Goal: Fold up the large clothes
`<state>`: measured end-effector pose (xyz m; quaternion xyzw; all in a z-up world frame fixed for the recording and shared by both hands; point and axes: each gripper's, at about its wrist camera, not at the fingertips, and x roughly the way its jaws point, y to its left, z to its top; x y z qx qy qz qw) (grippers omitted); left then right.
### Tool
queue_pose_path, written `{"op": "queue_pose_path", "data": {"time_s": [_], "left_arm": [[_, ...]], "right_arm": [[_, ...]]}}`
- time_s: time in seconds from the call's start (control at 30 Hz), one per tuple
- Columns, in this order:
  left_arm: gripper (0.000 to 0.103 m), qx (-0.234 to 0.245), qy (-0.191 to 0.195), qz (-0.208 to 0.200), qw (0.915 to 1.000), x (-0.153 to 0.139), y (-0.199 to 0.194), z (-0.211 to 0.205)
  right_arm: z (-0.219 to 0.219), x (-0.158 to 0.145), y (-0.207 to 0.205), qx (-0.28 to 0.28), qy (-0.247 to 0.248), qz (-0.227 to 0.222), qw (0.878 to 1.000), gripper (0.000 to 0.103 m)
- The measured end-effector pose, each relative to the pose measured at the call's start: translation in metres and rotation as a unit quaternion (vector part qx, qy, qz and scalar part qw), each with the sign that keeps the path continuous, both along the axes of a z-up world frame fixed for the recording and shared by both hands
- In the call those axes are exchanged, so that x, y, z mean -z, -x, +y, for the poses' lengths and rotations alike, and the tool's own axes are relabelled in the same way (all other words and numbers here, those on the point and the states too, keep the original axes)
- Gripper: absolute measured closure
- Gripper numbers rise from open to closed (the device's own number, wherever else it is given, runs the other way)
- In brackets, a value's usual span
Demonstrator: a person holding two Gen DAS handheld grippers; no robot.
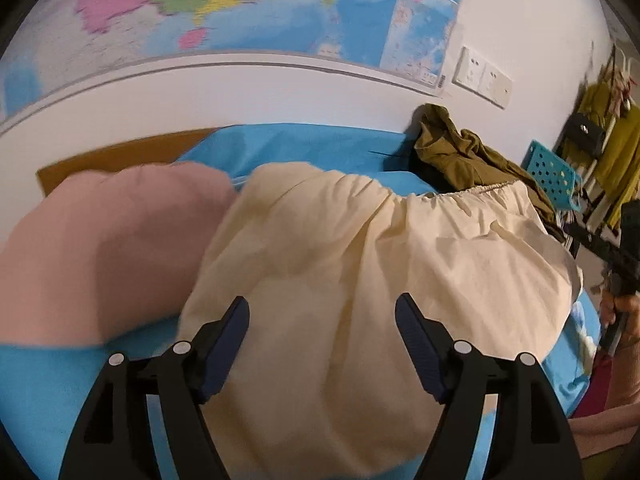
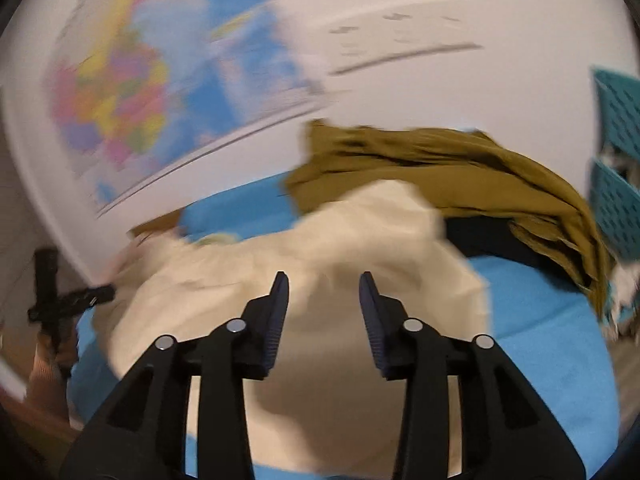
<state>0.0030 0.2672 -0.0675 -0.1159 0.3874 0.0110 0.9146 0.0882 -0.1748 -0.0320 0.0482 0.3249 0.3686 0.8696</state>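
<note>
A cream garment with an elastic waistband lies folded on the blue bed sheet. My left gripper hovers over its near part, open, with nothing between the fingers. In the right wrist view the same cream garment lies below my right gripper, which is open and holds nothing. An olive green garment lies crumpled behind the cream one, by the wall. The olive green garment shows at the back right in the right wrist view. A pink garment lies left of the cream one.
A coloured map hangs on the white wall behind the bed. A teal perforated basket stands at the right, with yellow-green clothes on a rack beyond. A hand with the other gripper shows at the right edge.
</note>
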Motion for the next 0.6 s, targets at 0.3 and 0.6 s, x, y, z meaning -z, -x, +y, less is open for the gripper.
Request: {"op": "queue_pose_path", "data": {"time_s": [0.3, 0.6], "left_arm": [[0.028, -0.035, 0.021, 0.036, 0.9985, 0.03, 0.019, 0.019], [0.022, -0.052, 0.031, 0.005, 0.9981, 0.017, 0.07, 0.043]], "right_arm": [[0.057, 0.053, -0.003, -0.022, 0.095, 0.036, 0.995, 0.062], [0.078, 0.001, 0.048, -0.107, 0.043, -0.038, 0.993, 0.042]]}}
